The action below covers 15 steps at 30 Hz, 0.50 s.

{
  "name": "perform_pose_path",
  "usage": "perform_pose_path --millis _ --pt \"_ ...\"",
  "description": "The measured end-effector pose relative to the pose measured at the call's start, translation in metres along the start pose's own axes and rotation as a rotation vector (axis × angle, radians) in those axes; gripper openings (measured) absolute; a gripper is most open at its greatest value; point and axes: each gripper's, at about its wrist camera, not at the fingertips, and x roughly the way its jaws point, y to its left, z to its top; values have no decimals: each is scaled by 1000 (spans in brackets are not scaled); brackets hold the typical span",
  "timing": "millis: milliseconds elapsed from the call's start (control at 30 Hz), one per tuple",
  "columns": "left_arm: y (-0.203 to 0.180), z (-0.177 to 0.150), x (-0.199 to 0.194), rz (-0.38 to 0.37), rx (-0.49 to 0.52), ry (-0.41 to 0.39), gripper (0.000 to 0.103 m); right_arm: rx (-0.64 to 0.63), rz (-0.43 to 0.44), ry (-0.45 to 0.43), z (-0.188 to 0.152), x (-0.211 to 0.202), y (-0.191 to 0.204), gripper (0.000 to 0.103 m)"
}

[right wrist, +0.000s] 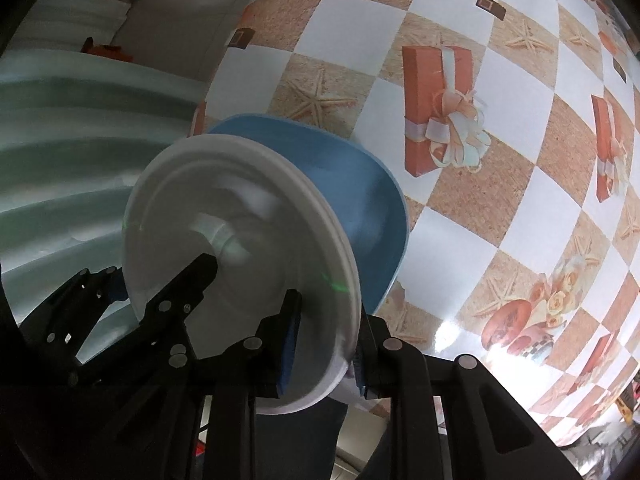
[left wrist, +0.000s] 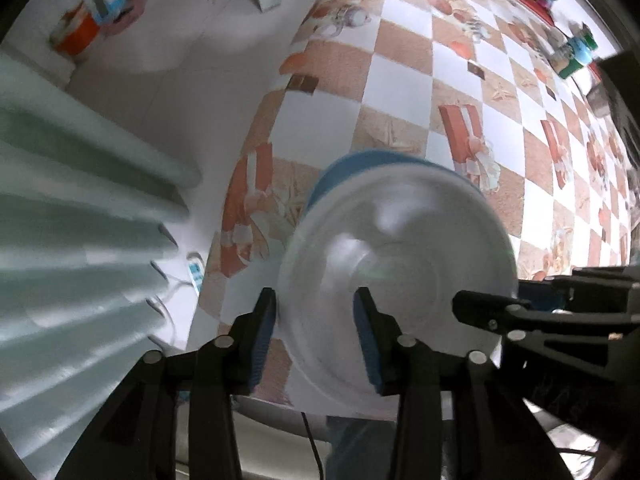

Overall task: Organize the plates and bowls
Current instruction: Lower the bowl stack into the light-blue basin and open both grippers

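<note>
Holding the white plate (right wrist: 240, 240) level matters most: both tools grip its rim, left tool (left wrist: 316, 336) at lower centre of its frame, right tool (right wrist: 326, 344) likewise. A blue bowl (right wrist: 360, 208) sits just behind, over the checked bench (right wrist: 500, 160). Green pleated curtain (left wrist: 80, 240) crowds the left; far-edge clutter stays well apart.

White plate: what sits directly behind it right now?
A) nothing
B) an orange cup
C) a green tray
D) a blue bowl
D: in the right wrist view the white plate, clamped at its rim by the right gripper, has a blue bowl nested right behind it.
</note>
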Motion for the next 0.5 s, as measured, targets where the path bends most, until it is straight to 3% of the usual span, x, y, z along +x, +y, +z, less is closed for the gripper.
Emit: perform_pose_path --millis 67,200,233,300,333,400,500 --pt "0 0 -5 15 8 -24 65 3 -3 -2 -5 -3 -4 26" --pt "4 0 -17 14 9 -57 77 -12 -38 -27 -10 -12 -8 30" --pt "5 0 -19 30 13 -62 83 -14 -43 -36 -11 -15 -9 33" --pt "7 1 -22 30 25 -54 89 -11 -69 -65 -14 -24 -14 56" --pt "9 1 -21 21 25 -45 93 -9 -68 -76 -15 -28 -16 62" --pt "9 -1 -24 8 31 -48 94 3 -35 -97 -19 -36 -21 90" --pt "3 -6 -33 16 61 -61 103 3 -22 -132 -24 -47 -22 98"
